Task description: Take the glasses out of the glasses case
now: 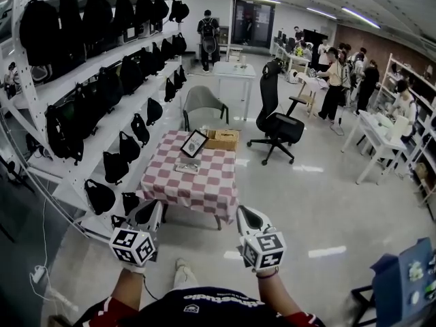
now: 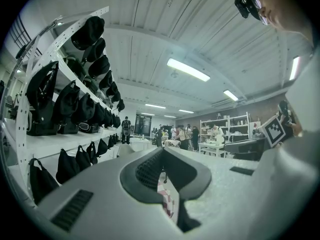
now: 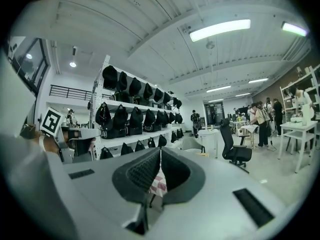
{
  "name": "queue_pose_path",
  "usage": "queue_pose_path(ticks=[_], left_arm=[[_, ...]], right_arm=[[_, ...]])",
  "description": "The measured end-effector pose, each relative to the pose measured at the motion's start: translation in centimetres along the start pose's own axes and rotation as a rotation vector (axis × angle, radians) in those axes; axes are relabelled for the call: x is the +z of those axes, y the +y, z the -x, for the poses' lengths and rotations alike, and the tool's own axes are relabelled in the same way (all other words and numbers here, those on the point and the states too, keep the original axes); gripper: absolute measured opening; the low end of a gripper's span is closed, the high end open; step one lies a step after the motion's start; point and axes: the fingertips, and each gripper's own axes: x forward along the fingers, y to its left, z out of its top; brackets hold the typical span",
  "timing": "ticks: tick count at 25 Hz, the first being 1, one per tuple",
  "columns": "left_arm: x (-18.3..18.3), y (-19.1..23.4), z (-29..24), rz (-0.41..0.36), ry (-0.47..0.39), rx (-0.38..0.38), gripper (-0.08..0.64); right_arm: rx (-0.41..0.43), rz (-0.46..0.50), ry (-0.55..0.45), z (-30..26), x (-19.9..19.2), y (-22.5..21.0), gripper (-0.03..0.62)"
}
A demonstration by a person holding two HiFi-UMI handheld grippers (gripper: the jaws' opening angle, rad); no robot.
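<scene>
rack: bag shelving (image 1: 82, 107) runs along your 9–11 o'clock.
left gripper (image 1: 154, 210): jaws closed tip to tip, empty, short of the table.
table (image 1: 211, 189): checked cloth, your 12 o'clock.
glasses case (image 1: 187, 165): mid-cloth, at 7 o'clock of the framed marker board (image 1: 194, 143).
right gripper (image 1: 243, 213): jaws together, empty.
room: office chair (image 1: 276, 118) at 1 o'clock, people (image 1: 337, 80) at 2.

Grey floor (image 1: 327, 203), white shelving (image 1: 71, 182) with black bags (image 1: 100, 196) — checkered table (image 1: 204, 182), office chair (image 1: 276, 118), strip lights (image 3: 220, 29).
</scene>
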Motion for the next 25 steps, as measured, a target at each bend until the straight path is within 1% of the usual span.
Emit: queue_pose_path(ticks=[8, 16, 20, 25], left_arm=[[-0.2, -0.3, -0.9, -0.008, 0.011, -0.014, 0.006], [-0.5, -0.3, -2.8, -0.008, 0.021, -0.053, 0.006], [-0.7, 0.5, -3.5, -0.008, 0.025, -0.056, 0.006], [-1.2, 2.3, -4.2, 0.006, 0.026, -0.039, 0.006]], right_arm=[[-0.002, -0.007, -0.006, -0.2, 0.2, -0.2, -0.005], [-0.019, -0.018, 0.002, -1.1, -0.1, -0.8, -0.005], [-0.025, -0.024, 0.006, -2.3, -0.4, -1.1, -0.005], [-0.022, -0.03, 0.028, -4.1, -0.7, -1.4, -0.005]])
